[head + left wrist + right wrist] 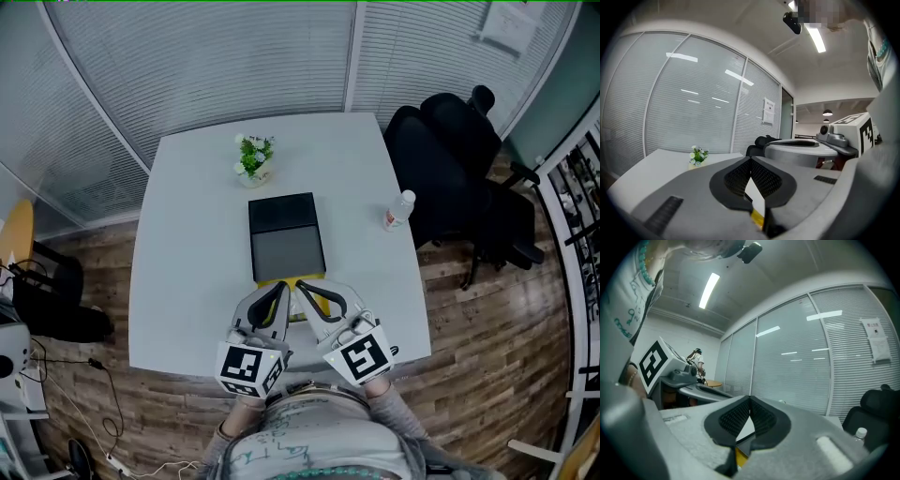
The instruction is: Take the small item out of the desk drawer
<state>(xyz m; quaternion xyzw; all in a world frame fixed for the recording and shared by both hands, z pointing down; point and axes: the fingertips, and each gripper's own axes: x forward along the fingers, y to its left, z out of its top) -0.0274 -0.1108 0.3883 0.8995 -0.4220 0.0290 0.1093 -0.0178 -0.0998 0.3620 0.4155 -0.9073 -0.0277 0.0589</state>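
Note:
A flat dark drawer box [286, 239] lies in the middle of the white table [187, 281], with a yellow edge [321, 279] at its near end. Both grippers hover side by side just in front of that end, pointing at it. The left gripper [280, 290] [751, 162] has its jaws shut with nothing between them. The right gripper [303, 289] [750, 400] is shut and empty too. A strip of yellow [757, 216] [740, 454] shows below each pair of jaws. No small item is in view.
A small potted plant [255, 157] [698, 154] stands behind the box. A water bottle [398, 210] [858, 432] is near the table's right edge, with a black office chair [459, 169] beyond it. Window blinds close off the back.

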